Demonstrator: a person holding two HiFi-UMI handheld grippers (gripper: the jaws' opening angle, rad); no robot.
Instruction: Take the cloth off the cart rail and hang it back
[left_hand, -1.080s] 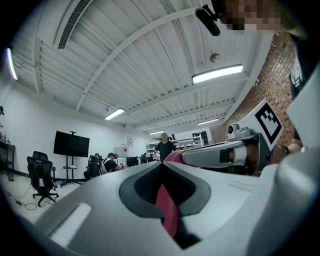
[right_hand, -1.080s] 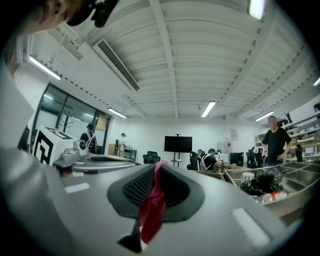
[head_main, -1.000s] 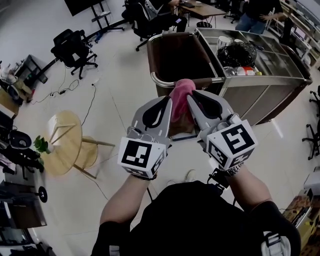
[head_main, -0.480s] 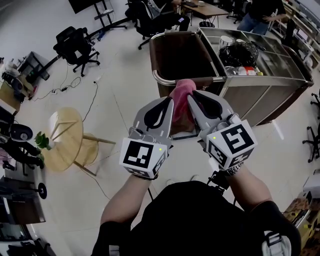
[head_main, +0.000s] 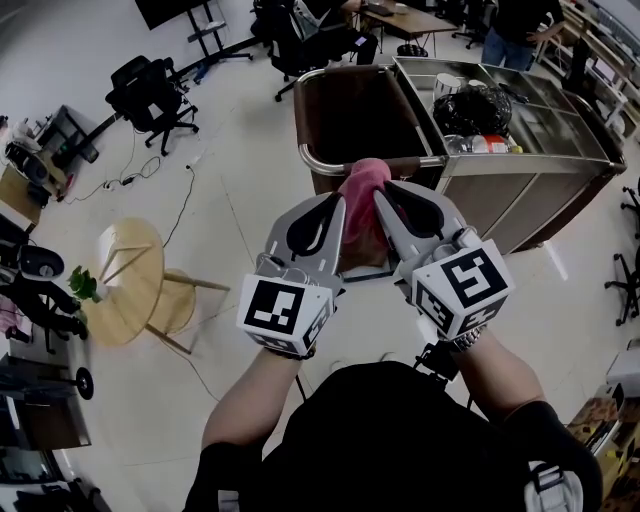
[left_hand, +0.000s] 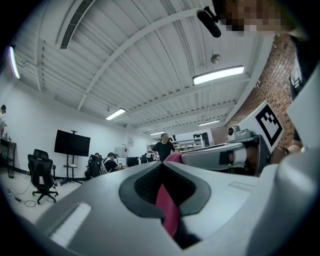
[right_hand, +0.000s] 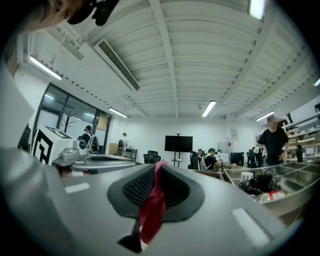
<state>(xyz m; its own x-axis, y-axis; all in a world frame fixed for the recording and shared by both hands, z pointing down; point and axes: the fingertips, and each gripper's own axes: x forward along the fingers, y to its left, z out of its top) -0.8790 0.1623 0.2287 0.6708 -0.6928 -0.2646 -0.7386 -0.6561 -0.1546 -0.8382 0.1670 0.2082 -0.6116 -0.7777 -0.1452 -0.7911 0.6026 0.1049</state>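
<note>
A pink cloth (head_main: 363, 195) hangs bunched at the steel rail (head_main: 318, 163) on the near end of the cart, covering part of it. Both grippers hold it from below, side by side. In the head view my left gripper (head_main: 334, 203) is on the cloth's left edge and my right gripper (head_main: 384, 198) on its right edge. The left gripper view has a strip of pink cloth (left_hand: 168, 210) pinched between the shut jaws. The right gripper view likewise has a fold of cloth (right_hand: 151, 207) clamped between its jaws. I cannot tell whether the cloth rests on the rail.
The cart (head_main: 560, 165) carries a brown bin (head_main: 355, 110) and steel trays with a black bag (head_main: 478, 106). A round wooden stool (head_main: 130, 285) stands to the left and office chairs (head_main: 150, 95) farther back. People sit and stand at desks at the far end.
</note>
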